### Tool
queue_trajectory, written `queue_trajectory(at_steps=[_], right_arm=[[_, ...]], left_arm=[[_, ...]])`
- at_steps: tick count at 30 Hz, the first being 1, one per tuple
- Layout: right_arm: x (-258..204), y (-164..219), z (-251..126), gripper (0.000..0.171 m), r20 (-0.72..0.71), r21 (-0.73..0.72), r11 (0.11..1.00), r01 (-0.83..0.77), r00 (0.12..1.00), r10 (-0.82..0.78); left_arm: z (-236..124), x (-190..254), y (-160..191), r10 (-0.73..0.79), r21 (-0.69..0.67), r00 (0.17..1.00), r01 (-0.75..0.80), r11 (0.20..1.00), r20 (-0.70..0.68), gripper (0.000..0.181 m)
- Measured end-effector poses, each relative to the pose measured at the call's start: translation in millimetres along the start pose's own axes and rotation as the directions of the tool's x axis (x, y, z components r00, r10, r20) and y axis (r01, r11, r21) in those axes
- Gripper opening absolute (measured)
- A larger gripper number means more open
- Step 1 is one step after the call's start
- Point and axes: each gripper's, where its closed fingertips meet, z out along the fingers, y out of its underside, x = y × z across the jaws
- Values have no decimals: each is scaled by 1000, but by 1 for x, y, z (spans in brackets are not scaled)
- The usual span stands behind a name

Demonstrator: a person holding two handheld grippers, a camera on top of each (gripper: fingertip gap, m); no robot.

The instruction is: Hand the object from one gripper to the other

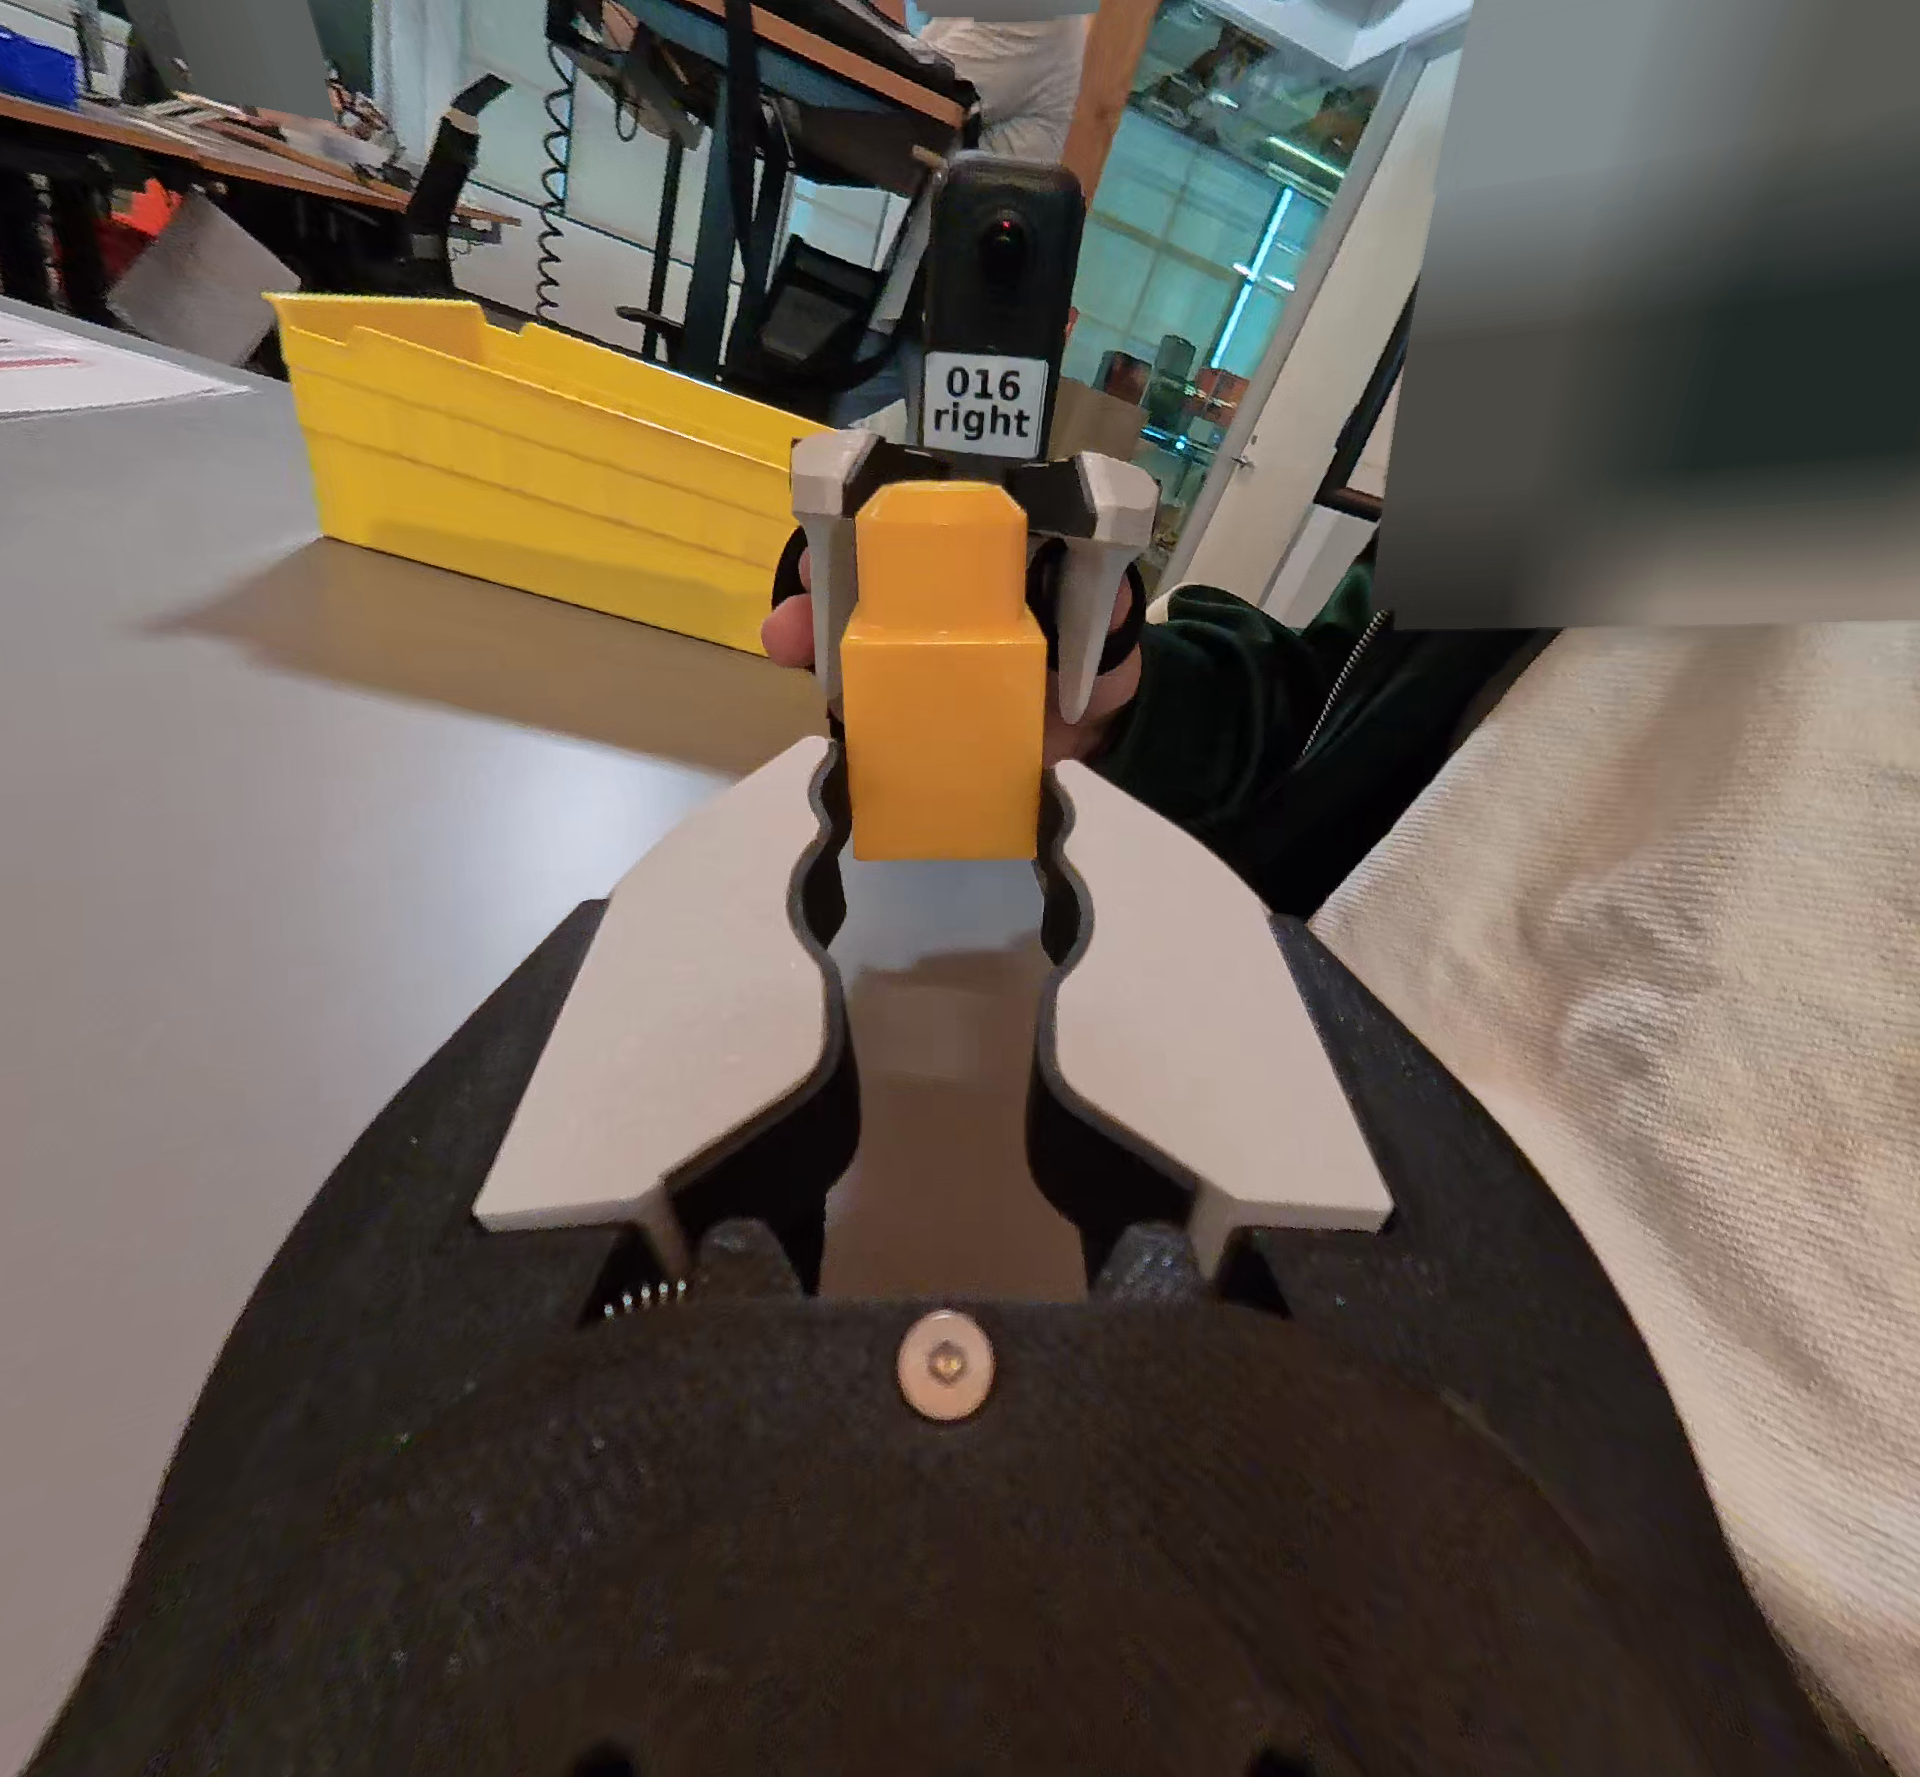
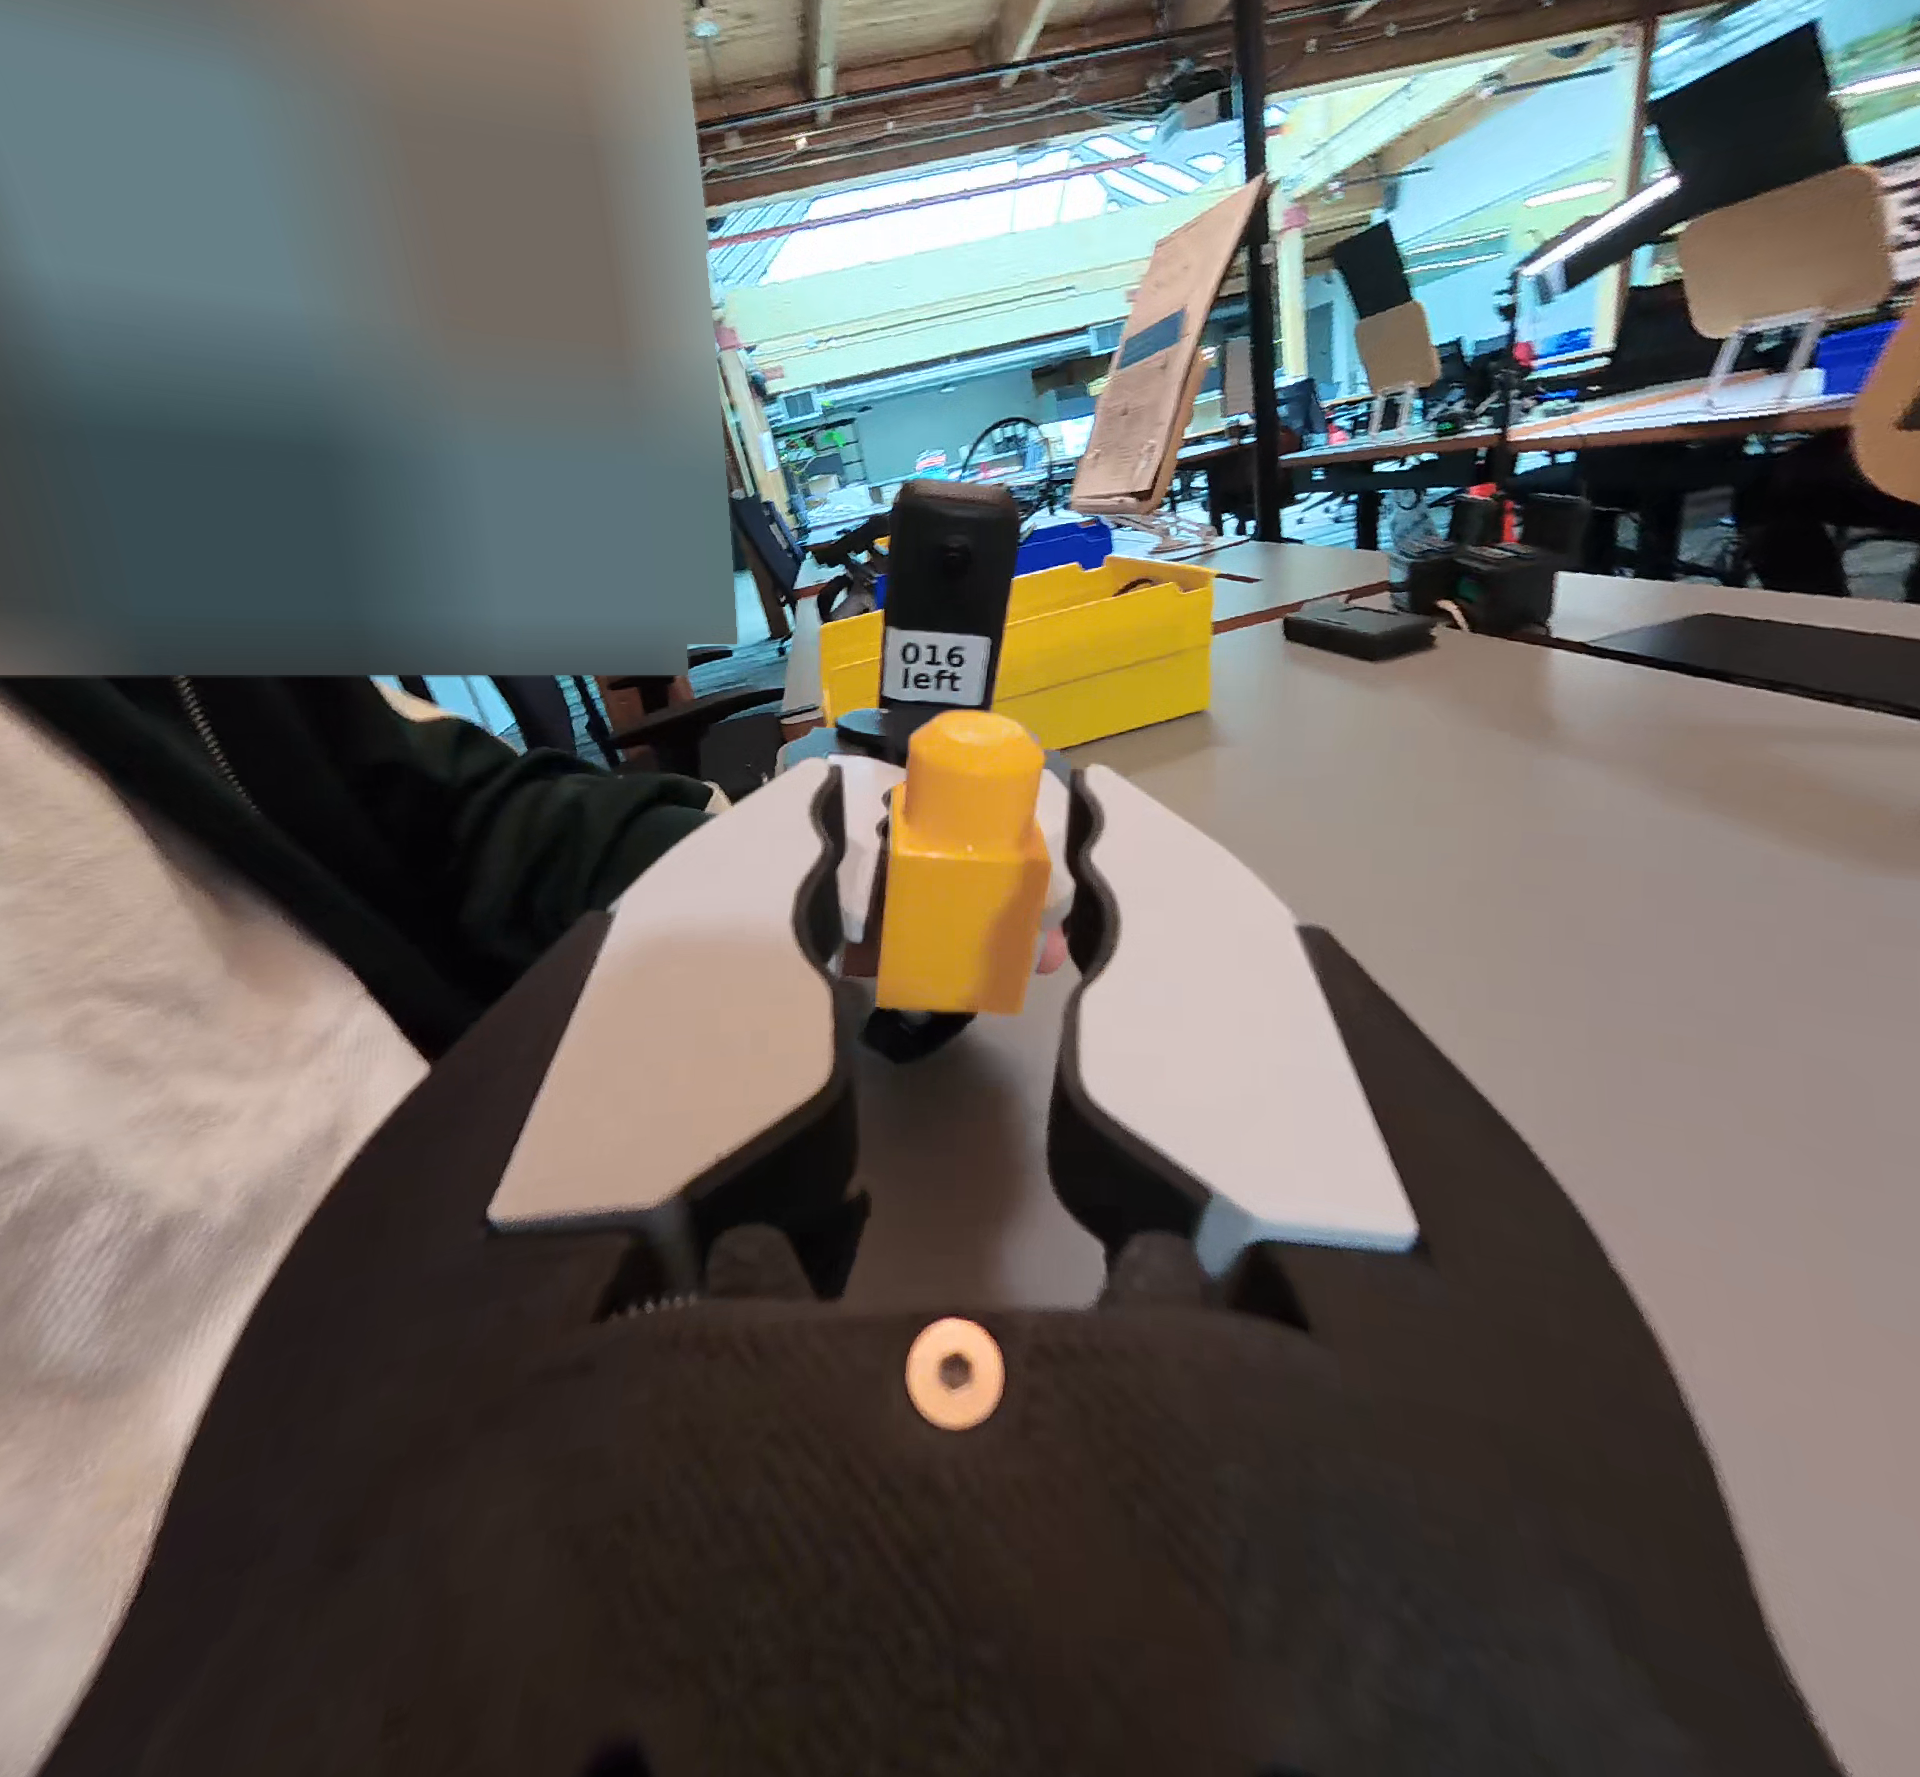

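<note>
Your left gripper (image 1: 943, 818) is closed on the lower body of the yellow-orange stud block (image 1: 940, 678), fingertips pressed against both its sides, above the grey table (image 1: 312, 844). Facing it, your right gripper (image 2: 956, 854) brackets the same block (image 2: 961, 886); its jaws stand wider than the block, with gaps on both sides, gripping nothing. Farther back on the table sits a yellow bin (image 1: 540, 449).
</note>
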Motion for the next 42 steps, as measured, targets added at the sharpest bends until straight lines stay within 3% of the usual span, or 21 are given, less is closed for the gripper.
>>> queue_trajectory(at_steps=[7,13,17,19,22,24,26,28,31,34,42], right_arm=[[-12,15,8,29,38,-97,994,58,998,-54],[-13,16,9,28,39,-126,991,50,998,-46],[-12,-1,6,28,12,-72,996,42,999,-42],[-8,-29,-5,28,-40,-21,998,66,997,-67],[9,-87,-46,28,-229,-37,974,222,947,-225],[32,-126,-95,28,-434,-120,933,338,828,-355],[62,-150,-158,28,-630,-246,901,358,647,-429],[97,-149,-228,28,-768,-354,898,263,465,-439],[142,-102,-323,28,-873,-424,904,-50,291,-392],[160,-53,-370,28,-903,-414,873,-257,234,-360],[193,-7,-383,28,-884,-467,741,-483,233,-405]], left_arm=[[8,12,8,27,-30,998,-29,999,-64,33],[9,11,10,42,-32,997,-43,999,-59,33],[8,2,10,10,-28,1000,-10,1000,-9,57],[8,1,9,3,-22,1000,-3,1000,-4,59],[7,-1,7,-28,-8,1000,28,1000,2,62],[7,-3,4,-52,11,999,52,999,12,64],[5,-5,1,-75,29,997,74,997,17,66],[5,-7,0,-86,37,996,85,996,25,66],[5,-7,0,-94,39,995,93,995,31,66],[7,-7,2,-95,30,995,94,995,35,65],[13,-3,8,-82,-11,996,82,997,27,63]])
